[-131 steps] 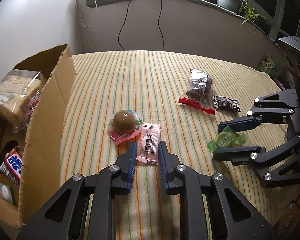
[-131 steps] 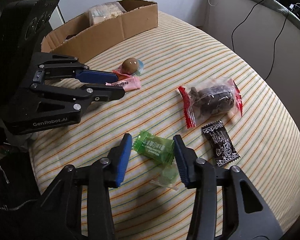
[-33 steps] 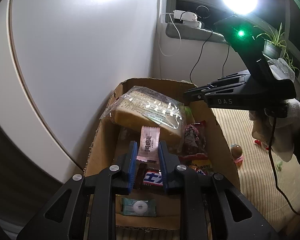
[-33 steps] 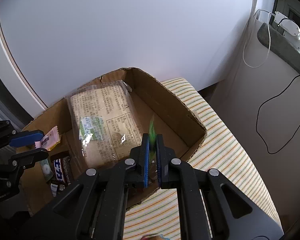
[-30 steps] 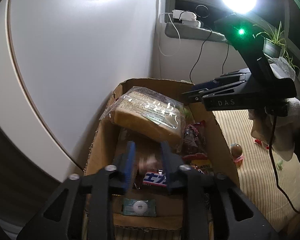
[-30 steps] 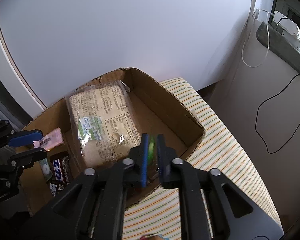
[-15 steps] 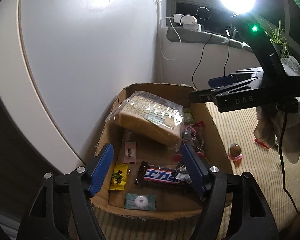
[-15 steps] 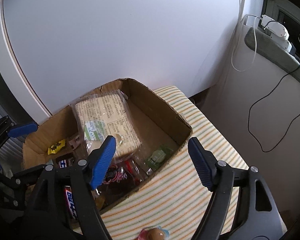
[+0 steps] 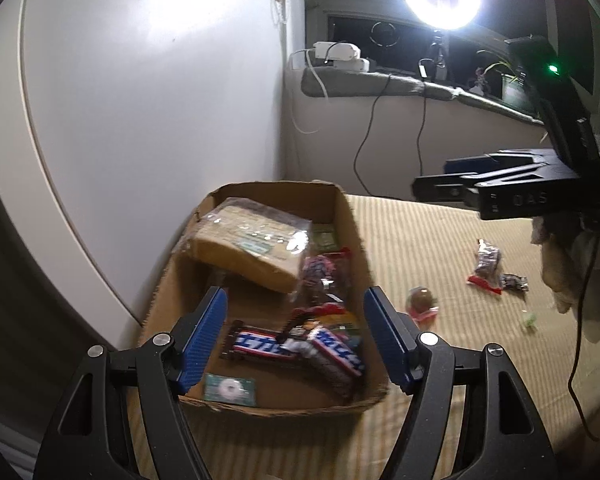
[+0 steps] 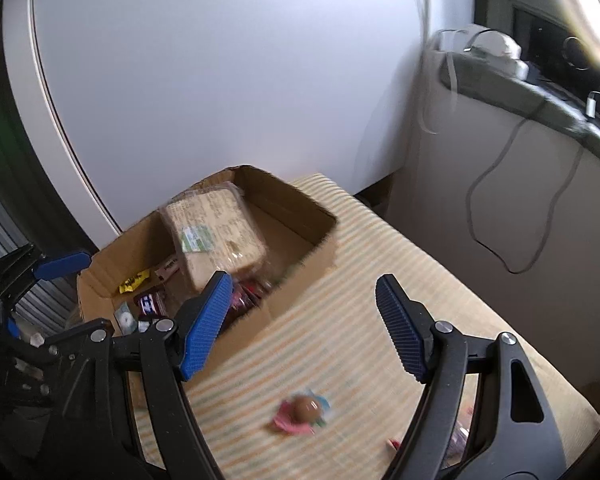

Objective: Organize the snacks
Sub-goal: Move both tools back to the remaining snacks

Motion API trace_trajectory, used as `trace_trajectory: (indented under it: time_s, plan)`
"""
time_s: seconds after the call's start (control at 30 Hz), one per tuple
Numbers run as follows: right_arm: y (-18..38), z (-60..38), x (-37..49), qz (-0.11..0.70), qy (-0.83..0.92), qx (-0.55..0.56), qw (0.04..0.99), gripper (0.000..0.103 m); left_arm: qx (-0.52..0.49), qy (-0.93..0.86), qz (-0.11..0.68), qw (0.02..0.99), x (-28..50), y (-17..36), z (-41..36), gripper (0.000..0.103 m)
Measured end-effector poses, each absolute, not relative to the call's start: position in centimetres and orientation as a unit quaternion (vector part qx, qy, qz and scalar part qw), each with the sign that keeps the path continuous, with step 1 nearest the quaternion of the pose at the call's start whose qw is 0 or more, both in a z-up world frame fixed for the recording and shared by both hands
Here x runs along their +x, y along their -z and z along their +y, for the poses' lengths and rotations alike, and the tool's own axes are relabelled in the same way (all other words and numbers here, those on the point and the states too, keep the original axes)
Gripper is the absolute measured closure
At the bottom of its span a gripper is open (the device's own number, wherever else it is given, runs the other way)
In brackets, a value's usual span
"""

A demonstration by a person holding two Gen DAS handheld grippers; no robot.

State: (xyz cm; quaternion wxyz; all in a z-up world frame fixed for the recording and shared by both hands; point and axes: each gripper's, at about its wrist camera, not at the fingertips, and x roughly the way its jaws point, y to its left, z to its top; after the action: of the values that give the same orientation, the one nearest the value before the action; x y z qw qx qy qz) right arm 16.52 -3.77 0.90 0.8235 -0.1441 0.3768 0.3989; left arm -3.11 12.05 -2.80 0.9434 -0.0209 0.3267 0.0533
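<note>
Snacks: both grippers, left [image 9: 296,336] and right [image 10: 304,324], have just spread their fingers, now empty; their candies lie released in the cardboard box [image 9: 352,220]. Remaining round candy [image 10: 304,408], lower centre, is likely next.

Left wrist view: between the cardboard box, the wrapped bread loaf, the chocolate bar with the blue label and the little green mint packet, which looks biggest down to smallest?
1. Cardboard box, which holds the other three.
2. Wrapped bread loaf.
3. Chocolate bar with the blue label.
4. Green mint packet.

The mint packet lies nearest the camera yet looks smallest, so the order seems safe.
</note>
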Motion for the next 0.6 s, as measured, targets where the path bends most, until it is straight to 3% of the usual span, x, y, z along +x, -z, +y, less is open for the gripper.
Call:
trace_trajectory:
  time_s: [0.23,0.6]
  plan:
    - [-2.5,-11.0,14.9,0.374,-0.363,-0.113,0.846,0.023,-0.016,-0.017,0.319,0.948,-3.3,2.5,8.4,0.033]
    - [-0.6,-20.3,11.3,0.388,-0.314,-0.106,0.860,0.023,-0.021,0.041,0.342,0.939,-2.2,4.5,2.9,0.055]
